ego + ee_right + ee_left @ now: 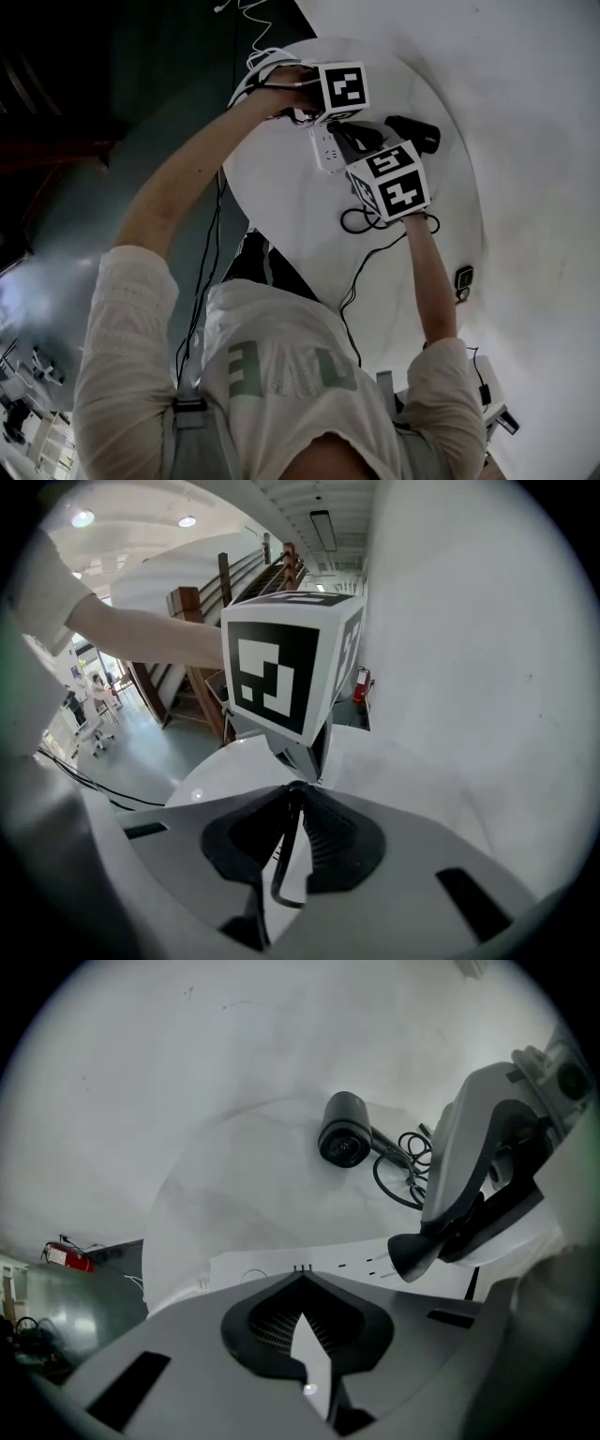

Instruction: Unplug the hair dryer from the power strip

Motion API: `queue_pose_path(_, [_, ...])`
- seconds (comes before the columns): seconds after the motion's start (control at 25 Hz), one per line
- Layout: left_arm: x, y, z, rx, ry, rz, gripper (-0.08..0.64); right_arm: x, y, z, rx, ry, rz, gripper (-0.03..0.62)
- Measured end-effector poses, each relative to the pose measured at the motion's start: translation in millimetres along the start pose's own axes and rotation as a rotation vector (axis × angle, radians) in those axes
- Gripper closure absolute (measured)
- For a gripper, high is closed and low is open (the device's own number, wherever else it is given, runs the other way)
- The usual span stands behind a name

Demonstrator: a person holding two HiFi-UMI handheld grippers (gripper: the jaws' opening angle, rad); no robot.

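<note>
A white power strip [325,150] [272,1265] lies on the round white table [281,197]. My left gripper [302,1277] points steeply down with its shut tips against the strip. The black hair dryer [417,131] [345,1133] lies on its side beyond it, its cord [403,1171] coiled alongside. My right gripper [292,789] is shut on the dryer's black plug [414,1252], which hangs just off the strip with its bare prongs showing. A loop of black cord [277,874] runs between the right jaws.
A small black device [464,278] sits near the table's right edge. White and black cables [258,64] hang over the far left rim. A dark cable [370,272] trails toward the person's body. A wooden staircase [202,611] stands beyond the table.
</note>
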State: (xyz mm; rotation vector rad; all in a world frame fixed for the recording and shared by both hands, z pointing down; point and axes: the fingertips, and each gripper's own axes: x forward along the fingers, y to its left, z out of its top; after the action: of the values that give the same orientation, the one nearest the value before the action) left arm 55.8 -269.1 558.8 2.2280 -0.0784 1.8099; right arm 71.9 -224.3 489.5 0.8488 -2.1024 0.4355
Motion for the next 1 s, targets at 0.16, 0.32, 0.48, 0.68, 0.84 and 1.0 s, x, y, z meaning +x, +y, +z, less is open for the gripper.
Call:
queue_pose_path(0.16, [-1, 2, -1, -0.011, -0.002, 0.007, 0.551, -3, 1, 4, -0.002, -0.004, -0.006, 0.534])
queue_pose_path(0.32, [-1, 1, -1, -0.02, -0.005, 0.003, 0.549, -5, 3, 4, -0.003, -0.007, 0.0, 0.534])
queue_pose_path(0.48, [-1, 2, 2, -0.038, -0.026, 0.007, 0.549, -6, 10, 5, 0.014, -0.028, 0.014, 0.534])
queue_pose_path(0.68, [0, 2, 1, -0.054, -0.031, 0.011, 0.549, -12, 32, 5, 0.027, -0.081, 0.046, 0.533])
queue_pose_path(0.84, [2, 3, 0, -0.079, -0.06, 0.016, 0.549, -11, 56, -2, 0.042, -0.133, 0.095, 0.532])
queue_pose_path(1.0, [-1, 5, 0, -0.072, -0.048, 0.045, 0.549, -3, 80, -19, 0.063, -0.139, 0.13, 0.532])
